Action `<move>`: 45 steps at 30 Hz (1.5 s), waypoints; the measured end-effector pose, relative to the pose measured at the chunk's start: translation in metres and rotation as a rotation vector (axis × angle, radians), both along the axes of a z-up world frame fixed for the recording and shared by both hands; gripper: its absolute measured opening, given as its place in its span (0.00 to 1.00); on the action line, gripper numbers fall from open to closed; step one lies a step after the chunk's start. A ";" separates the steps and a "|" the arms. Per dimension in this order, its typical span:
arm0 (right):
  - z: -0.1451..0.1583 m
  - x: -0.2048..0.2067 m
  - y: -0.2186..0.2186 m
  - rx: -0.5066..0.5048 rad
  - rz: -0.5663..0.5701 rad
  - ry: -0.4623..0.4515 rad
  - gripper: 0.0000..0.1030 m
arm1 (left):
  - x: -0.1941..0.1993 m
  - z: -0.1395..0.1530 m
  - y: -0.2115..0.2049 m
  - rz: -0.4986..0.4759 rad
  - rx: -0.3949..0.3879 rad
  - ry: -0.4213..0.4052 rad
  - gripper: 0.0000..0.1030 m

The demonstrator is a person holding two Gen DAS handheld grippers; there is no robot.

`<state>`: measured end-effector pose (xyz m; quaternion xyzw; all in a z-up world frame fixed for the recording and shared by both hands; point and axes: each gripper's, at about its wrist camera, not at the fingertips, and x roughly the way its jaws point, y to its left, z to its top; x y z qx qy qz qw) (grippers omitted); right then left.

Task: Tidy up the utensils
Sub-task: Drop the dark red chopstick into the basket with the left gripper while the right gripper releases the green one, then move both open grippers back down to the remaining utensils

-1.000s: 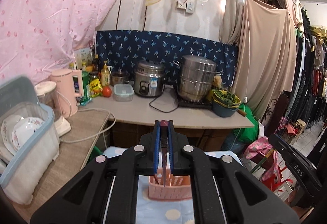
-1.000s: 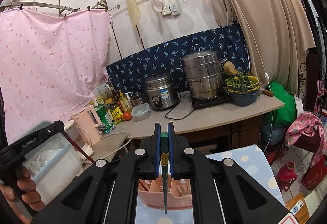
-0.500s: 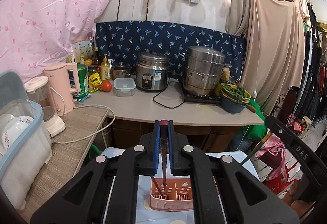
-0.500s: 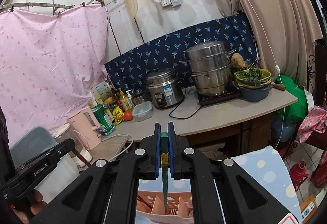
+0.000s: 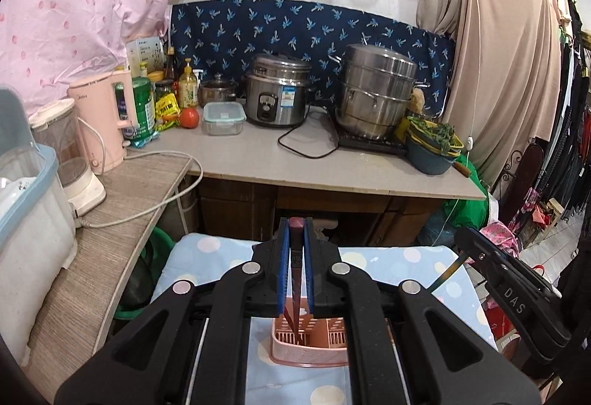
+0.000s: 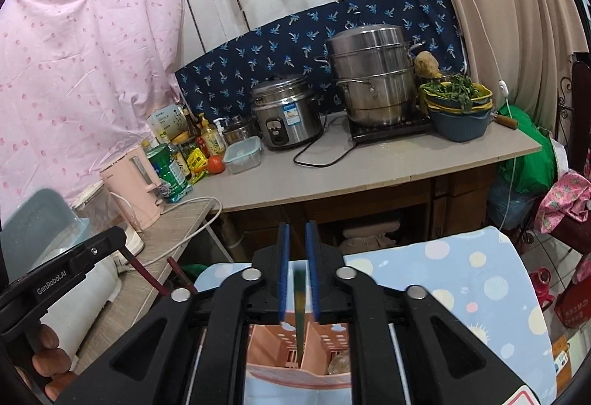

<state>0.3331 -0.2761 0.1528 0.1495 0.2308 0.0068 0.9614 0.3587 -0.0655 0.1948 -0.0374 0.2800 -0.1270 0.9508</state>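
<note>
Since a second ago both chopsticks have sunk toward the pink holder (image 5: 309,346) at 6 o'clock. Left hand-held gripper (image 5: 295,272) pinches the dark red chopstick (image 5: 295,279) near its top; right hand-held gripper (image 6: 297,279) stands slightly spread, the green chopstick (image 6: 300,309) blurred, seemingly dropping. Both look light, stiff, slippery: grip high.

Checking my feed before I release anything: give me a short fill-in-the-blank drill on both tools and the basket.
1. The left tool is shut on a dark red chopstick whose tip reaches into the ___ utensil basket.
2. Between the pads of the right tool, the blurred chopstick is ___ in colour.
3. The right tool's jaws stand ___, not touching that chopstick.
4. The basket sits on a light blue cloth printed with ___.

Missing words: pink; green; open; dots
</note>
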 end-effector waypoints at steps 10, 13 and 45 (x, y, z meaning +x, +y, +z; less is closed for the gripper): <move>0.006 -0.021 0.000 -0.015 -0.005 -0.018 0.35 | -0.012 -0.011 0.010 0.022 0.009 0.016 0.23; 0.009 -0.030 0.002 -0.020 0.003 -0.024 0.36 | -0.019 -0.011 0.012 0.027 0.015 0.015 0.24; -0.097 -0.238 0.025 -0.081 0.017 0.231 0.47 | -0.185 -0.117 0.051 0.021 0.140 0.181 0.40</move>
